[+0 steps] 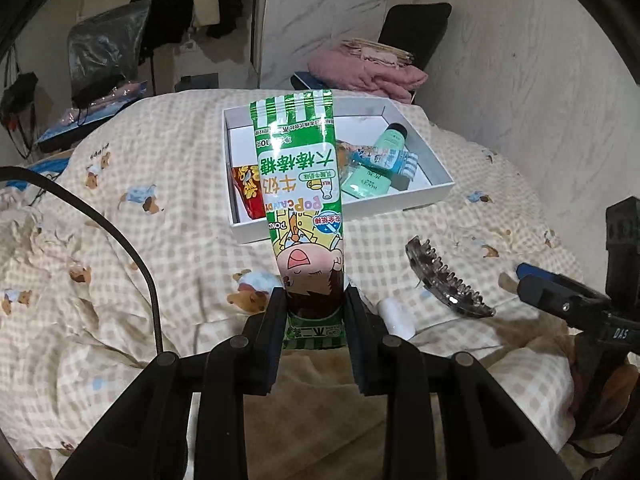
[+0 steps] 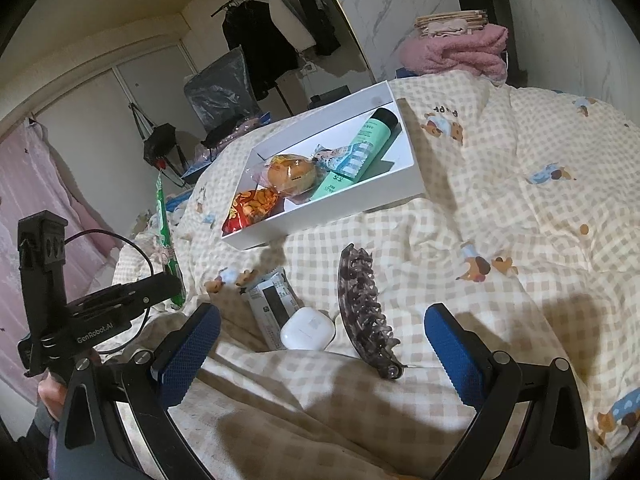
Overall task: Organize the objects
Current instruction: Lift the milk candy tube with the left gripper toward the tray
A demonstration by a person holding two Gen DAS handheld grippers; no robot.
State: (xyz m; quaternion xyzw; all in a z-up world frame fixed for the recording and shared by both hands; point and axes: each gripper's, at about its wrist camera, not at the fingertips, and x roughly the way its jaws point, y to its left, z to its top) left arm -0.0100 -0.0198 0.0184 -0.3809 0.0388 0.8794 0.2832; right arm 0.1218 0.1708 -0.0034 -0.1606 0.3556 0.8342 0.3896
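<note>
my left gripper [image 1: 314, 304] pinching green candy packet [image 1: 298, 168] at its bottom end, packet upright mid-frame in front of white box [image 1: 420, 196], my right gripper [image 2: 320, 344] spread wide, nothing between pads, hair claw [image 2: 366, 312] and white earbud case [image 2: 307, 329] on checked blanket [image 2: 500, 208] lower centre

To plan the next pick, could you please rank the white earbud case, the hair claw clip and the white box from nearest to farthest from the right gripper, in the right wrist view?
1. white earbud case: between the open jaws, left of centre.
2. hair claw clip: beside the case, to its right, stretching farther away; too close to call.
3. white box: farthest, up the bed.
</note>
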